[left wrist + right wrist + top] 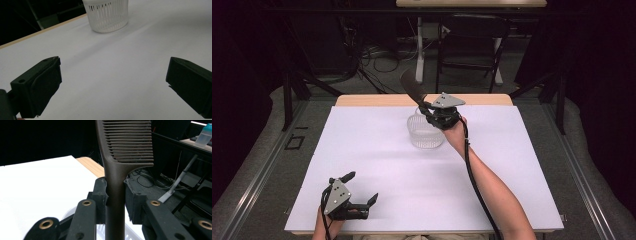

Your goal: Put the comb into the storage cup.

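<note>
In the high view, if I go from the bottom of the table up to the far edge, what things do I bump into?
left gripper → white basket → right gripper holding the dark comb

A matt dark plastic comb [125, 152] is showing fine ribbed teeth; the translucent slatted plastic basket [425, 132] is sitting on smooth white paper-like covering [377, 165] over the wooden desk [377, 100].

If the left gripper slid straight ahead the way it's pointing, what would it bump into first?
Probably the white basket. The left gripper has open jaws, with bare white table between it and the basket, which sits a little left of centre.
</note>
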Action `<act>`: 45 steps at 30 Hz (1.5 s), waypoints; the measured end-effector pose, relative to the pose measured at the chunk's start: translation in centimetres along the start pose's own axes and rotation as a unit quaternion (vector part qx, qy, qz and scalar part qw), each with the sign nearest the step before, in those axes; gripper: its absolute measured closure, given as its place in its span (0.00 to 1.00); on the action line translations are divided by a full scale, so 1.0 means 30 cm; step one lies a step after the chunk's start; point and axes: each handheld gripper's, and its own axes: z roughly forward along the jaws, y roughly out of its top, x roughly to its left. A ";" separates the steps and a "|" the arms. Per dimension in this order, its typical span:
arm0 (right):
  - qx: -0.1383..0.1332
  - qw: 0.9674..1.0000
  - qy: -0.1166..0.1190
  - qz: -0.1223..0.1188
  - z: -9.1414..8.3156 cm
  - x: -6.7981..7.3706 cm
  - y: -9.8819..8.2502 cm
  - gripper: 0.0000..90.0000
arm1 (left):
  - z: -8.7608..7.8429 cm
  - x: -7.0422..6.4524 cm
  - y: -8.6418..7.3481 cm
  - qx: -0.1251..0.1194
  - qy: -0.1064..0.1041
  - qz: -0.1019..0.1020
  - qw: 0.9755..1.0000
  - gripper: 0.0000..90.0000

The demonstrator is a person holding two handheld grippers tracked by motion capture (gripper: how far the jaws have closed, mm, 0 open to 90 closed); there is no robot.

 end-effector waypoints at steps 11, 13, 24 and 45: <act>0.013 1.000 0.011 -0.004 0.011 0.005 -0.024 0.80 | 0.001 0.000 0.000 0.000 0.000 -0.001 1.000 0.00; 0.015 1.000 0.012 -0.004 0.011 0.004 -0.026 0.80 | 0.000 0.000 0.000 0.000 0.000 0.000 1.000 0.00; 0.019 1.000 0.015 -0.008 0.005 0.002 -0.035 0.80 | 0.000 0.000 0.000 0.000 -0.001 0.000 1.000 0.00; 0.043 0.998 0.032 -0.019 0.012 0.004 -0.053 0.80 | 0.001 0.000 0.000 0.001 0.001 -0.001 1.000 0.00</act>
